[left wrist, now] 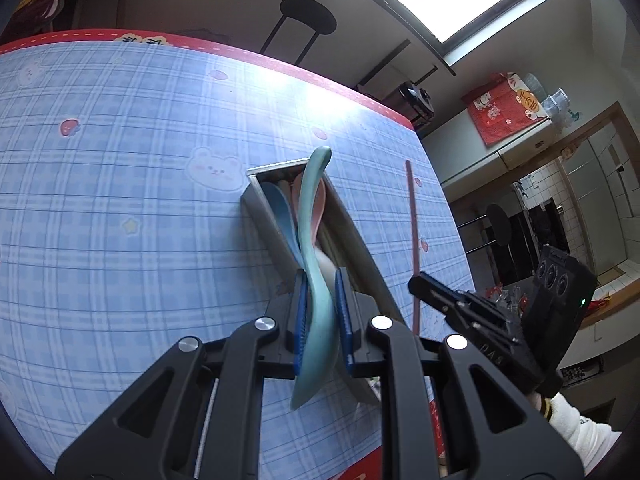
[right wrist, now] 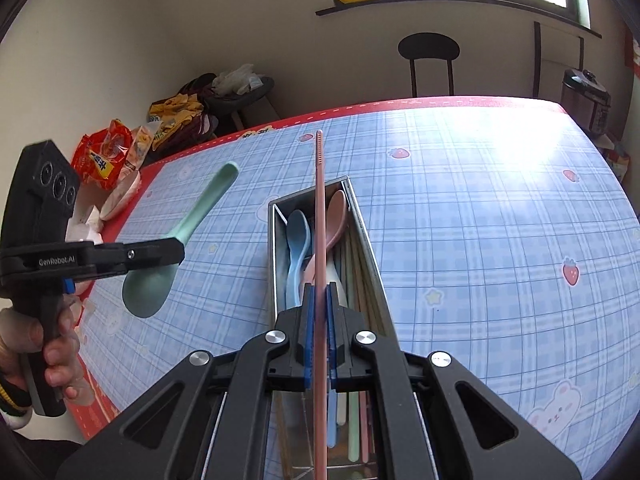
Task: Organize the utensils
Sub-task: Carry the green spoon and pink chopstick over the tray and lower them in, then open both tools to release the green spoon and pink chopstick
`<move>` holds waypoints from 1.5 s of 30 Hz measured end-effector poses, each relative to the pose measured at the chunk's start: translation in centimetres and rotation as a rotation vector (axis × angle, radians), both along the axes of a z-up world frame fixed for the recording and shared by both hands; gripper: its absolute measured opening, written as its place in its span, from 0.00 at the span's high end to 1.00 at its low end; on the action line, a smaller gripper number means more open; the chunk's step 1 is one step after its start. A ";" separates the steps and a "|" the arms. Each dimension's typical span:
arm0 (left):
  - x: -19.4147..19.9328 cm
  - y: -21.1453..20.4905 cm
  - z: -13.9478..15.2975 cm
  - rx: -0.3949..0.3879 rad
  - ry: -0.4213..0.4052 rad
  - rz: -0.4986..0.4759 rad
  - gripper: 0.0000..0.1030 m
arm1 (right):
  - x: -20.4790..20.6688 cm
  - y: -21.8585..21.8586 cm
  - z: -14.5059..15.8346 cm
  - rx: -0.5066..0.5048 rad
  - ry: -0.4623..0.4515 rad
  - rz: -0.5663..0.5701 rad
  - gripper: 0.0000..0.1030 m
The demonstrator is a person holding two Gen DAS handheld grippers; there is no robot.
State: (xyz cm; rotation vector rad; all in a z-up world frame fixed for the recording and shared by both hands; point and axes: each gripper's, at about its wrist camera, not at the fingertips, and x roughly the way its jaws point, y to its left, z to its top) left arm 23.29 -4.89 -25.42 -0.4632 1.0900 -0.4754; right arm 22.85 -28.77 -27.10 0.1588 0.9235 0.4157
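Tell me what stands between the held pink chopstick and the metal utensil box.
Nothing visible: the pink chopstick, clamped in the right hand-held gripper, hangs directly over the metal box. The blue spoon and pink spoon already lie inside.

Your pink chopstick runs off the bottom edge of the right wrist view — the tray's near end sits hidden behind your tongs.

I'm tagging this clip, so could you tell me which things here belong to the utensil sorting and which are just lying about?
Job:
- green spoon, in left gripper
- pink chopstick, in right gripper
- metal tray, holding blue spoon and pink spoon

Lying about:
- snack bags
- chair
- rice cooker
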 end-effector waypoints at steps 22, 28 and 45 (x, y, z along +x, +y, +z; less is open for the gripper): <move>5.6 -4.9 -8.2 -0.162 0.220 0.191 0.83 | 2.4 1.1 -3.9 -0.155 0.088 0.072 0.94; 6.0 -5.3 -8.5 -0.157 0.221 0.184 0.73 | 2.8 1.8 -4.3 -0.172 0.103 0.081 0.94; 4.5 -2.4 -1.7 0.030 -0.024 0.145 0.43 | 2.1 2.2 -3.3 -0.156 0.121 0.021 0.71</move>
